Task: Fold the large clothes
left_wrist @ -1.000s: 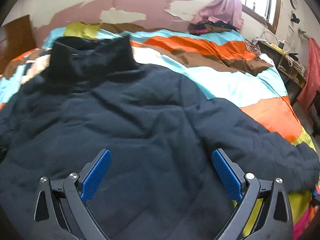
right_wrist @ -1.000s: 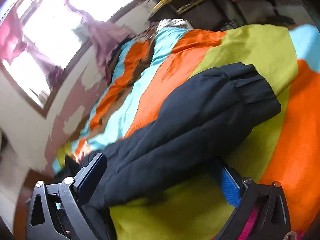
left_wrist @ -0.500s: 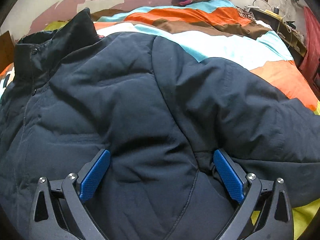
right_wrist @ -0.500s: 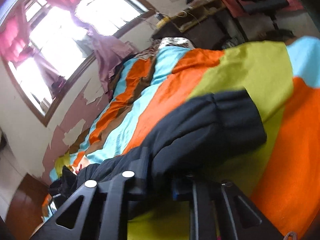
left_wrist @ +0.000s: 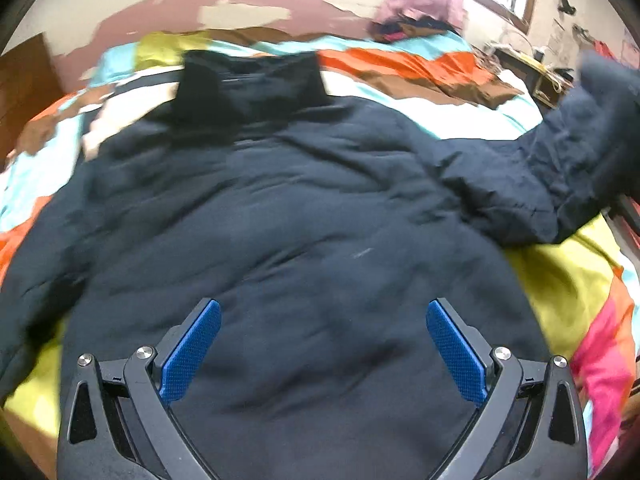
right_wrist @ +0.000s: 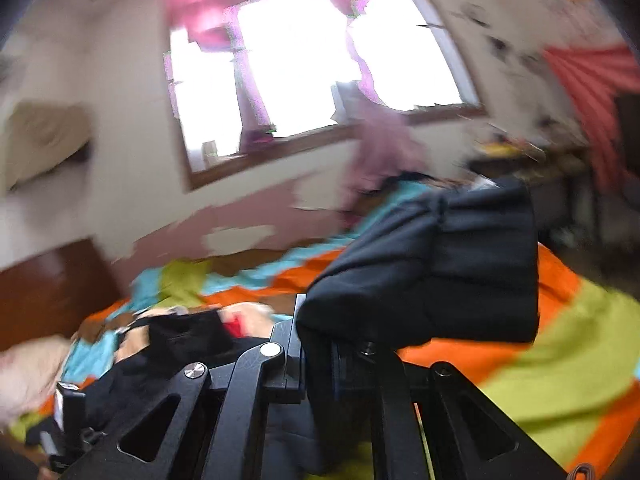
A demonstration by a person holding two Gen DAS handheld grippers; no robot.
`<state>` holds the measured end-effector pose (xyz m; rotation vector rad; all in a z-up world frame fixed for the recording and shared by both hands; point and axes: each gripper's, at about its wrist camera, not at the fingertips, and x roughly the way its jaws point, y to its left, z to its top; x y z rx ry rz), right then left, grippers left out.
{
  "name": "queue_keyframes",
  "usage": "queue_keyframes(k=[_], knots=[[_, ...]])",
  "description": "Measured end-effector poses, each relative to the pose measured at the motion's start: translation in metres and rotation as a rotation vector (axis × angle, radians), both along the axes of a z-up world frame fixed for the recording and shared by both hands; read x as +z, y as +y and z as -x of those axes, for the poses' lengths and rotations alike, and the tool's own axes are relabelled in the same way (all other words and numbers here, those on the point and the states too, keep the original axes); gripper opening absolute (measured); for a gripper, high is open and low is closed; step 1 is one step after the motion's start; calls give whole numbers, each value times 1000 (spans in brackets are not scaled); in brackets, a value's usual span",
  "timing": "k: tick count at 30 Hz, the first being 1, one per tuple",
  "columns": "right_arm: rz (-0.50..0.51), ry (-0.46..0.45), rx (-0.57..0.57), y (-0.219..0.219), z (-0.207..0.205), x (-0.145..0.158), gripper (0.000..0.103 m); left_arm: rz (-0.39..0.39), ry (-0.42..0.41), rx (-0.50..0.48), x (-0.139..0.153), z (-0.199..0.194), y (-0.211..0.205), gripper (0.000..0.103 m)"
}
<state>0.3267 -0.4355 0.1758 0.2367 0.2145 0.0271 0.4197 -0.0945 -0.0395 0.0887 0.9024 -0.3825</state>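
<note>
A large dark navy padded jacket lies spread on the striped bed, collar at the far side. My left gripper is open and empty, hovering over the jacket's lower part. The jacket's right sleeve is lifted off the bed at the right of the left wrist view. My right gripper is shut on that sleeve, whose cuff end stands up above the jaws.
The bed has a bright striped cover in orange, teal, yellow and brown. Pink clothes are piled at the far end by the window. A cluttered desk stands to the right. A dark wooden door is at the left.
My right gripper closed on the sleeve and lifted it off the bed, swinging toward the jacket's body. My left gripper dipped close to the jacket, then pulled back, staying open.
</note>
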Motion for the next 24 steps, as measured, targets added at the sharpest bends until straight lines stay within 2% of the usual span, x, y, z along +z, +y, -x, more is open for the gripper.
queue_keyframes(k=[3,8,13,18,19,21,24], knots=[[64,14,127,68,-21,0,9,12,14,52,0,29,49,101],[114,106,308,169,-60,-30,9,54,36,146,2,61,129,101],[185,254,420,256,-93,-83,9,114,33,192,0,71,177,101],[234,442,517,311,-117,-146,12,202,31,212,-9,75,199,101],[243,508,539,321,-125,-161,14,221,33,211,-10,75,201,101],[256,589,570,325,-126,-182,28,278,38,210,-10,72,202,101],[241,622,644,324,-123,-190,48,354,71,210,-13,61,203,101]])
